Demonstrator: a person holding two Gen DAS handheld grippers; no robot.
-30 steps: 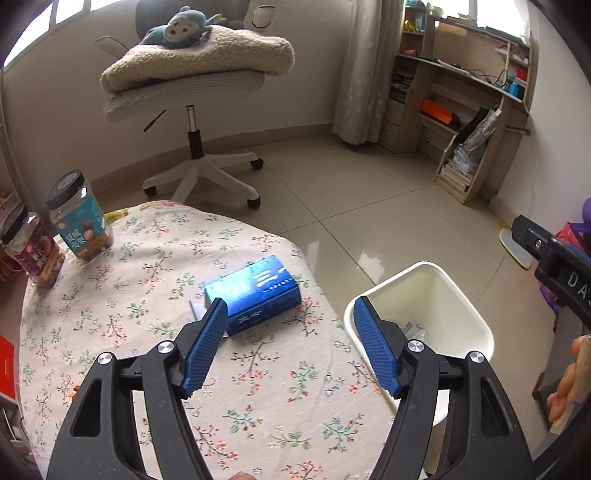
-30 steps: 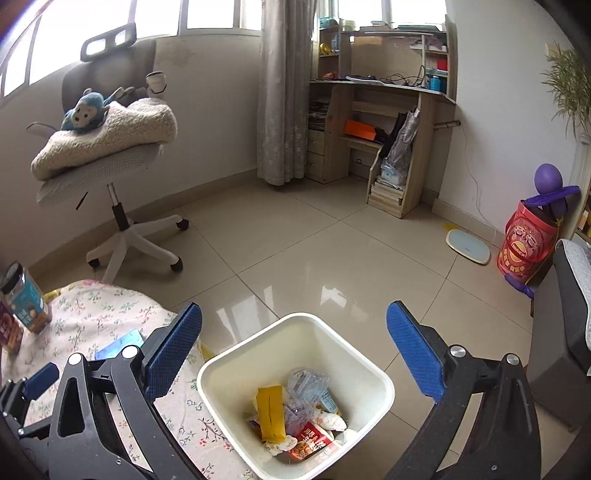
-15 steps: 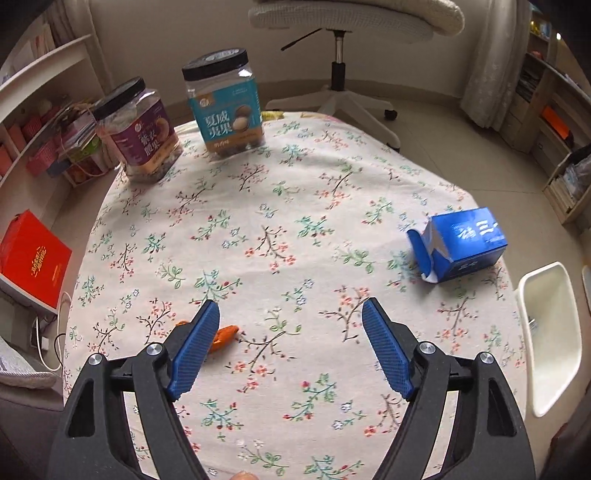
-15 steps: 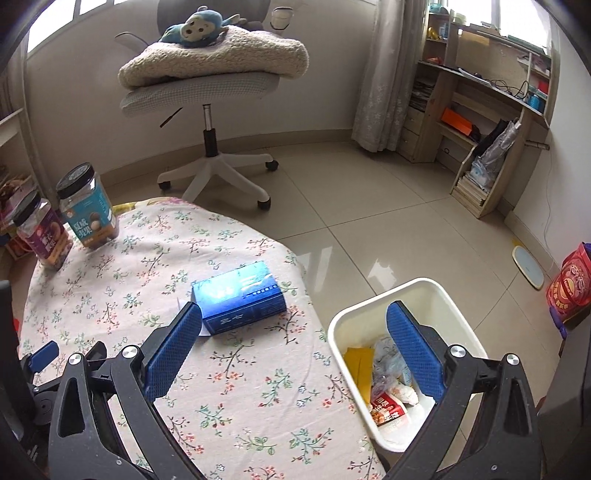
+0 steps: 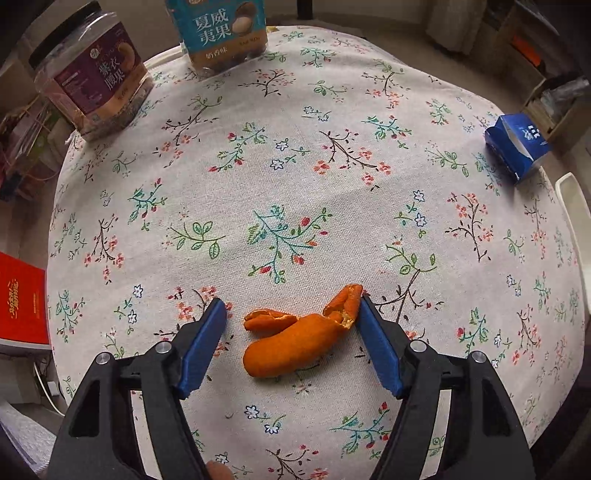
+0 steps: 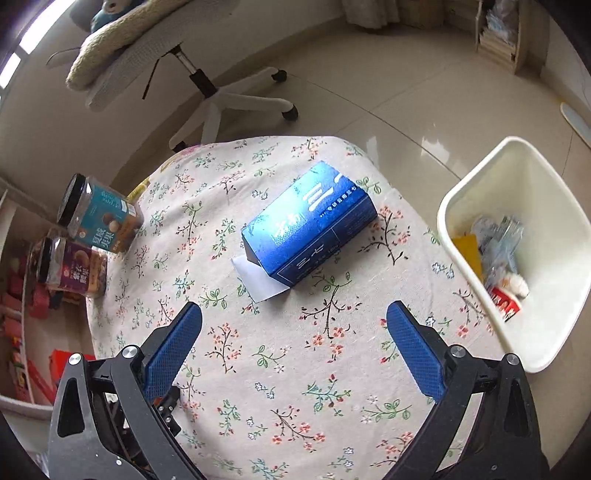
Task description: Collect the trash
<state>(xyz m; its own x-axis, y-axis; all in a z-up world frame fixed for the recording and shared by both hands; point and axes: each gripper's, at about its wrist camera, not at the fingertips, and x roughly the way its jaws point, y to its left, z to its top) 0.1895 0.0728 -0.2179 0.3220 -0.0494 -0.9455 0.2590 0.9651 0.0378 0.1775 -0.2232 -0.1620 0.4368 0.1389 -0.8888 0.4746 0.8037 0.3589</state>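
An orange peel [image 5: 295, 339] lies on the flowered tablecloth [image 5: 295, 166] between the blue pads of my left gripper [image 5: 291, 306]. Its jaws are closing. The right pad touches the peel's raised tip, while the left pad stands a little apart from it. My right gripper [image 6: 294, 308] hangs open and empty over the cloth. A blue carton [image 6: 310, 225] with an open white flap lies just beyond its fingertips. In the left wrist view the carton [image 5: 517, 146] sits at the table's far right. The white bin [image 6: 513, 142] beside the table holds several wrappers.
Two black-lidded snack jars [image 5: 92, 77] [image 5: 221, 33] stand at the table's far edge. A red box [image 5: 22, 299] sits on a shelf to the left. Behind the table is a white swivel chair [image 6: 221, 96] on the tiled floor.
My left gripper swung from the blue carton across the table and sank over the orange peel, its jaws narrowing. My right gripper tipped down from the bin toward the blue carton.
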